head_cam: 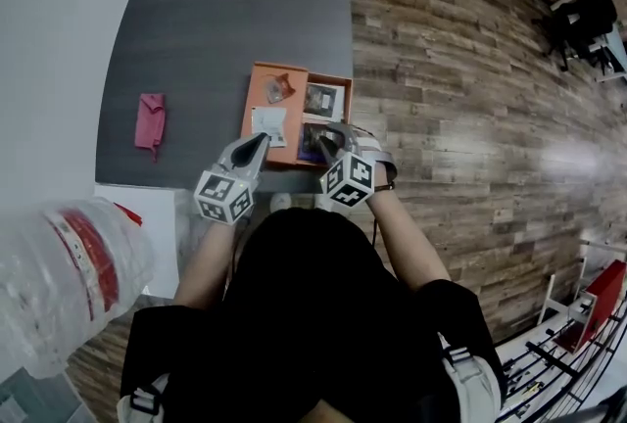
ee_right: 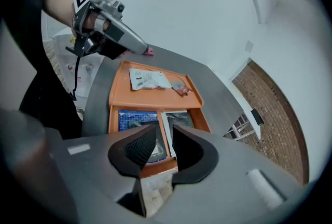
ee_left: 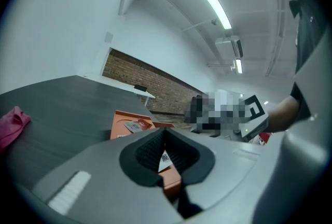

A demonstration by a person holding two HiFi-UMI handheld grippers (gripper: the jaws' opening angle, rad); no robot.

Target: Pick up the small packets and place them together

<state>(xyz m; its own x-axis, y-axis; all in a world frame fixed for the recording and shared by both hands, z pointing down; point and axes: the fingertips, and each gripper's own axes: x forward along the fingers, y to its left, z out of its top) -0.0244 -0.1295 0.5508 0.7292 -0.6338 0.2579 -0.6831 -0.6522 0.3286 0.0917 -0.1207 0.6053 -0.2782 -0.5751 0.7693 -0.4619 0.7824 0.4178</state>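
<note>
- On the dark table (head_cam: 225, 10) we see a divided orange tray (head_cam: 257, 76).
- Our right gripper (ee_right: 165, 132) hangs over the tray's near compartments with its jaws apart and empty. The blue packet (ee_right: 130, 118) and the dark packet (ee_right: 181, 116) lie just beyond its tips.
- Our left gripper (ee_left: 165, 130) has its jaws together on nothing and points at the white packet (head_cam: 268, 124) in the long compartment.

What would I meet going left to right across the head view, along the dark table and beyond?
Pink cloth → white packet in the orange tray → dark packet in the tray's far right compartment → wooden floor.
</note>
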